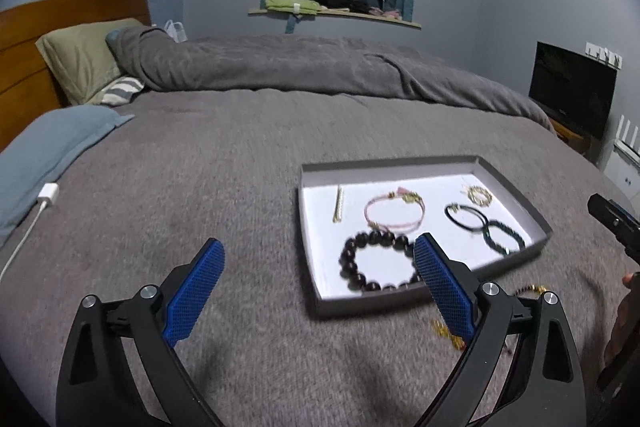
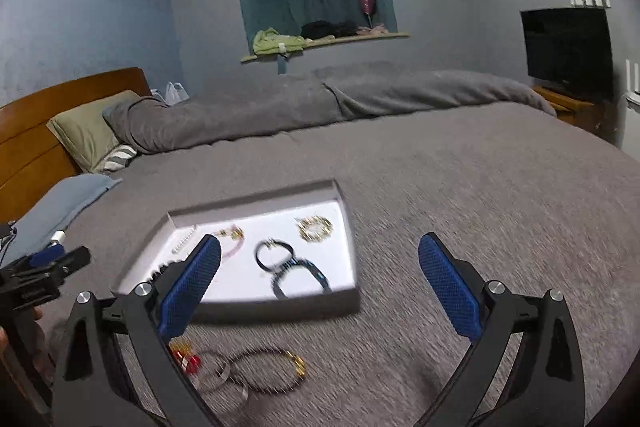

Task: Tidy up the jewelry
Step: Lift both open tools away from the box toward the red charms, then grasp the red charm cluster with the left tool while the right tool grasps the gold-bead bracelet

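A shallow grey box with a white floor [image 1: 514, 183] [image 2: 348, 303] lies on the grey bed. In it are a dark beaded bracelet [image 1: 360, 279], a pink cord bracelet [image 1: 394, 213], a gold bar [image 1: 338, 203], two dark linked bands [image 1: 480, 225] [image 2: 290, 263] and a gold ring-shaped piece [image 1: 479, 195] [image 2: 314, 227]. Loose on the bed before the box lie a thin dark bracelet with gold ends [image 2: 276, 367], a silver ring [image 2: 220, 381] and a red and gold piece [image 2: 186, 357]. My left gripper [image 1: 320, 255] is open and empty left of the box. My right gripper [image 2: 320, 251] is open and empty over the box's near edge.
A grey duvet [image 1: 280, 67] is bunched along the bed's far side. Pillows [image 1: 80, 63] and a wooden headboard [image 1: 24, 39] are at the left. A white charger and cable [image 1: 46, 197] lie at the left. A dark TV [image 1: 572, 91] stands at the right.
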`<action>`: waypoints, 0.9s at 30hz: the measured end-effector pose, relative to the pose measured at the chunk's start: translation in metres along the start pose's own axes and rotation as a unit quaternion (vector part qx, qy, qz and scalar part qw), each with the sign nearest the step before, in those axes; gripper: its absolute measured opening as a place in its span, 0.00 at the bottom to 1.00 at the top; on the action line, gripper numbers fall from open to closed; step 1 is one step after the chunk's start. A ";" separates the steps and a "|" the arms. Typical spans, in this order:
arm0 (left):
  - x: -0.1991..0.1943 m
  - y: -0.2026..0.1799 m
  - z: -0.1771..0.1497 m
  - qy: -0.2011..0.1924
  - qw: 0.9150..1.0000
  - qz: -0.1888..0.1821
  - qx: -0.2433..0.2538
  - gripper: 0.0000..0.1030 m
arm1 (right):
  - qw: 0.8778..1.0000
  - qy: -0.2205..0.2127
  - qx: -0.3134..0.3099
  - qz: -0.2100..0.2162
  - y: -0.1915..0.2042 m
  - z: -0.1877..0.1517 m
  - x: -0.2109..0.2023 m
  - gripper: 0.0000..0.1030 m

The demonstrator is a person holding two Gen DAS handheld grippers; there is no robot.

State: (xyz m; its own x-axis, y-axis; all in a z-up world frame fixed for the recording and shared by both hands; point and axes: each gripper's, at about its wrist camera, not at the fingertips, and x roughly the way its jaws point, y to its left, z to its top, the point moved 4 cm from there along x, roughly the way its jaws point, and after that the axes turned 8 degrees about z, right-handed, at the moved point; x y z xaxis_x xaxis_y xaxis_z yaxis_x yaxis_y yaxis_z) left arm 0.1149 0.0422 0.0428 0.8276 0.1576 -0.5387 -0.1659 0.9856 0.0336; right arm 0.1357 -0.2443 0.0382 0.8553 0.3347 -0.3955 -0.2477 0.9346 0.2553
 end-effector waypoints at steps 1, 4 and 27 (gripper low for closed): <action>-0.002 -0.002 -0.005 0.004 1.000 -0.003 0.004 0.92 | 1.000 0.008 0.004 -0.001 -0.004 -0.006 -0.002 0.95; -0.008 -0.012 -0.017 0.011 1.000 -0.013 0.021 0.92 | 1.000 0.027 0.010 -0.001 -0.009 -0.019 -0.004 0.95; -0.003 -0.104 -0.073 0.052 0.982 -0.135 0.122 0.90 | 0.993 0.114 -0.008 0.023 -0.015 -0.055 0.007 0.90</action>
State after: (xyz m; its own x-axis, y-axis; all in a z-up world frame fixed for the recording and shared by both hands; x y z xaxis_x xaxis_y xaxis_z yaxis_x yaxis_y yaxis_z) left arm 0.0907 -0.0655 -0.0207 0.7628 -0.1068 -0.6378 0.1966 0.9779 0.0713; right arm 0.1208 -0.2497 -0.0167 0.7181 0.3937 -0.5738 -0.2928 0.9190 0.2640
